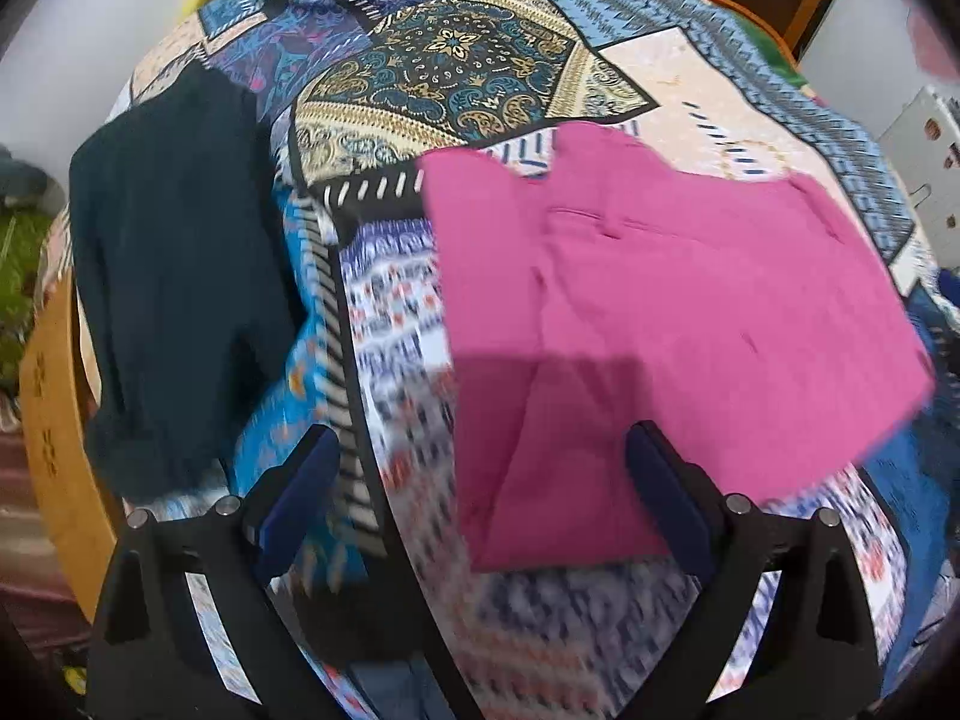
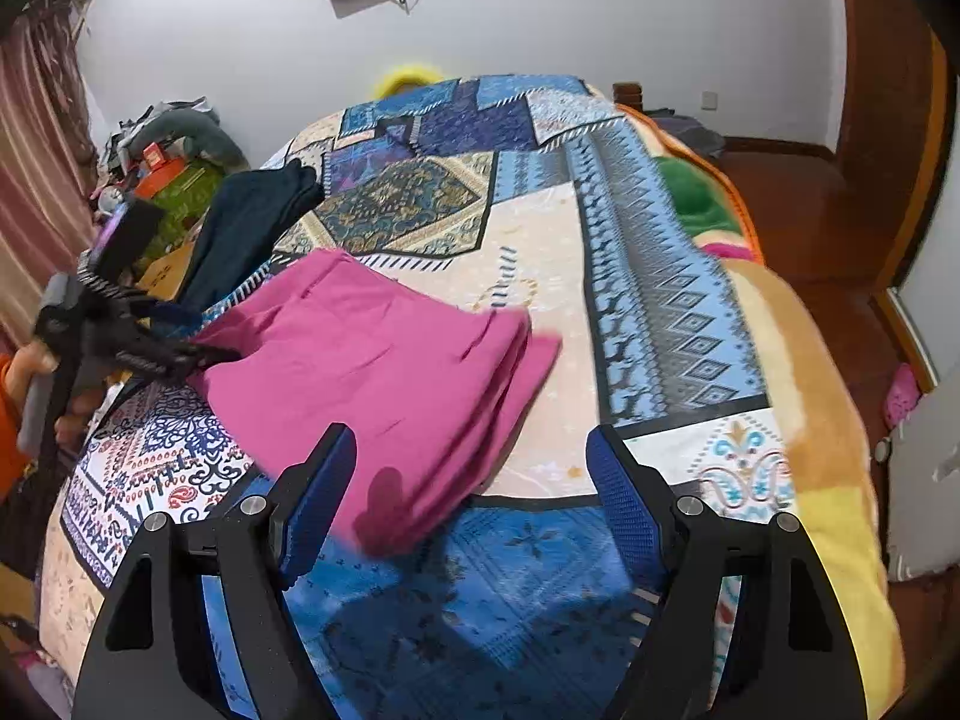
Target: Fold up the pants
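The pink pants (image 1: 678,312) lie folded into a flat stack on the patterned bedspread (image 1: 456,66). In the right wrist view the pink pants (image 2: 384,372) show several layered edges on their right side. My left gripper (image 1: 480,486) is open and empty, hovering just above the near left corner of the stack. My right gripper (image 2: 471,480) is open and empty, above the near corner of the stack. The left gripper also shows in the right wrist view (image 2: 204,354) at the stack's left edge.
A dark teal garment (image 1: 174,276) lies at the left edge of the bed, also in the right wrist view (image 2: 246,222). A cardboard box (image 1: 54,420) stands beside the bed. A blanket (image 2: 810,372) hangs on the right side. Clutter (image 2: 162,150) sits by the wall.
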`<action>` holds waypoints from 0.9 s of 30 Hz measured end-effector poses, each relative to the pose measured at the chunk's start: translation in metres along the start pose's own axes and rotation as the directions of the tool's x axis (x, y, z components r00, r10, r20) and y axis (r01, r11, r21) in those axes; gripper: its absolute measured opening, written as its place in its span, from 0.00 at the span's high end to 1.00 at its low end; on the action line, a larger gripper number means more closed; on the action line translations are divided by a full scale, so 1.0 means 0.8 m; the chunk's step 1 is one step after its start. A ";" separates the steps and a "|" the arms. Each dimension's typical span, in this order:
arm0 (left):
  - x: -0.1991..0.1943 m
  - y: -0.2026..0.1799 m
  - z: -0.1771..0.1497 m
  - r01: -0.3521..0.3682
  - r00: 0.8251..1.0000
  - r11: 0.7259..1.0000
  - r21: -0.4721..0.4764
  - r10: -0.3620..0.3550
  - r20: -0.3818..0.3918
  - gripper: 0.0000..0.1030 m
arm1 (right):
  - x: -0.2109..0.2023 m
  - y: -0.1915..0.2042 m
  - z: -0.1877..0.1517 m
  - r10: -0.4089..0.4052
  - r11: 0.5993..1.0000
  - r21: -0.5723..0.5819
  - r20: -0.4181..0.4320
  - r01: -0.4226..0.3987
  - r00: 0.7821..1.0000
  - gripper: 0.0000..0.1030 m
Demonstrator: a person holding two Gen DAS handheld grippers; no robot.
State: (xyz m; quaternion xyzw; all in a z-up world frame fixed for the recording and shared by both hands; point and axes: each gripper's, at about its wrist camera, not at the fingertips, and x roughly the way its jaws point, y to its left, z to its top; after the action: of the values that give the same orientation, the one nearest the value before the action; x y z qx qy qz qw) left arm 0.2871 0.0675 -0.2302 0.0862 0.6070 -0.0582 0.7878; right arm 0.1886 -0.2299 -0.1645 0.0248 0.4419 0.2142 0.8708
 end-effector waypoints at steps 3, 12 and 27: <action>-0.013 -0.006 -0.019 0.035 0.999 0.999 -0.029 -0.035 0.024 0.05 | 0.016 -0.002 -0.002 0.017 1.000 0.010 -0.031 -0.016 0.999 0.26; -0.039 -0.007 -0.033 0.120 0.986 0.991 -0.060 -0.112 0.121 0.42 | 0.041 -0.006 0.008 0.030 1.000 0.008 -0.083 -0.030 0.996 0.34; -0.035 0.007 -0.051 0.088 0.986 0.990 -0.114 -0.070 0.154 0.75 | 0.068 0.004 -0.005 0.045 0.995 -0.080 -0.184 -0.060 0.982 0.78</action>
State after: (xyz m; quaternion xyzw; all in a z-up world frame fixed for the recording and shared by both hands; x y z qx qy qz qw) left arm 0.2421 0.0811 -0.2128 0.0098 0.5515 -0.0591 0.8320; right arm 0.2126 -0.2058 -0.2073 -0.0206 0.5094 0.2572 0.8210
